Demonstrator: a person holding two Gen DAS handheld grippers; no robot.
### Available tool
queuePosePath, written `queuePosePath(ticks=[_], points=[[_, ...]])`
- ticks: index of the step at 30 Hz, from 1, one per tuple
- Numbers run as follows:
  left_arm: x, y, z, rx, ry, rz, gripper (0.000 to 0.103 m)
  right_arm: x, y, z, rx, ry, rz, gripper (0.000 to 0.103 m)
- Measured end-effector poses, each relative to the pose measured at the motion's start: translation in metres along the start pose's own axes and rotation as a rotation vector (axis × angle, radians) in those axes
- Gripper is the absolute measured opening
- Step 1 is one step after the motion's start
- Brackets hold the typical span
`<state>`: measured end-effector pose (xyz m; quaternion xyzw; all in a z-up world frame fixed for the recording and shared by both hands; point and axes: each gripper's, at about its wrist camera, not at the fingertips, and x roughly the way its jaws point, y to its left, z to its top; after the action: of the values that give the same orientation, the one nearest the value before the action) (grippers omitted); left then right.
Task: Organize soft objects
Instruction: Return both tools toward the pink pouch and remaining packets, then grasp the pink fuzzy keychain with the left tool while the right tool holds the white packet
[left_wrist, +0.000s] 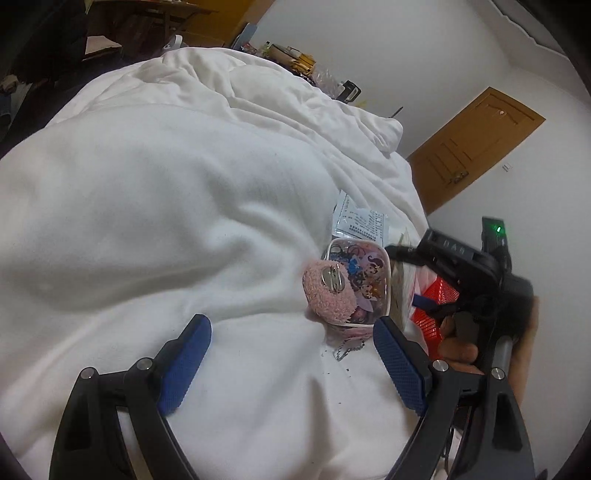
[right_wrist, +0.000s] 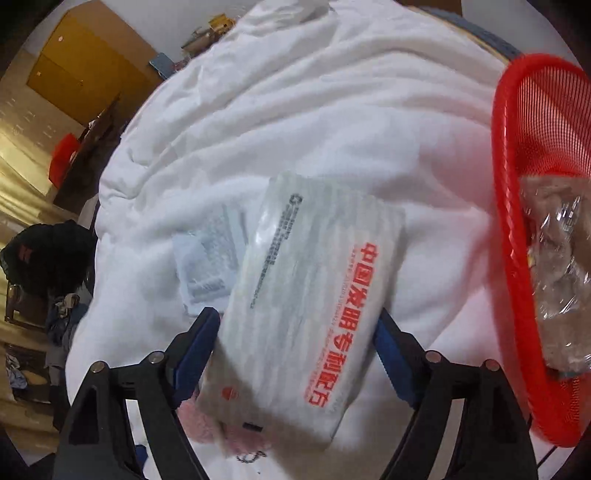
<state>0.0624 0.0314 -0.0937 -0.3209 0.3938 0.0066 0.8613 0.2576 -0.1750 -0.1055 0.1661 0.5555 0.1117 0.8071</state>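
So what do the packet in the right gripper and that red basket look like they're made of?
The packet looks like soft glossy plastic film: translucent white, faintly ribbed, with red print. The right gripper is shut on it. The red basket looks like rigid moulded plastic: fine open mesh walls, thick shiny rim.

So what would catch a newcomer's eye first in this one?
Probably the white packet with red Chinese lettering, held between the fingers of the right tool above the white duvet. Next, the bright red mesh basket at the right edge, with something plastic-wrapped inside. In the left view, a pink fluffy keychain pouch lies ahead of the open left tool.
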Motion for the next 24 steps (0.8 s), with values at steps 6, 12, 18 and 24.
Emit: queuePosePath(ticks=[6, 12, 18, 24], points=[[0.003, -0.004, -0.001, 0.018, 0.008, 0.029, 0.092, -0.011, -0.011, -0.007, -0.004, -0.027, 0.042, 0.062], [0.009, -0.014, 0.005, 0.038, 0.043, 0.065, 0.092, -0.047, -0.014, -0.024, -0.105, -0.039, 0.109, 0.049], [0.016, -0.05, 0.017, 0.137, 0.068, 0.092, 0.092, -0.09, -0.022, -0.055, -0.258, -0.102, 0.124, 0.047], [0.054, -0.069, 0.031, 0.177, 0.142, 0.17, 0.069, -0.102, -0.05, -0.094, -0.294, -0.14, 0.219, 0.047]])
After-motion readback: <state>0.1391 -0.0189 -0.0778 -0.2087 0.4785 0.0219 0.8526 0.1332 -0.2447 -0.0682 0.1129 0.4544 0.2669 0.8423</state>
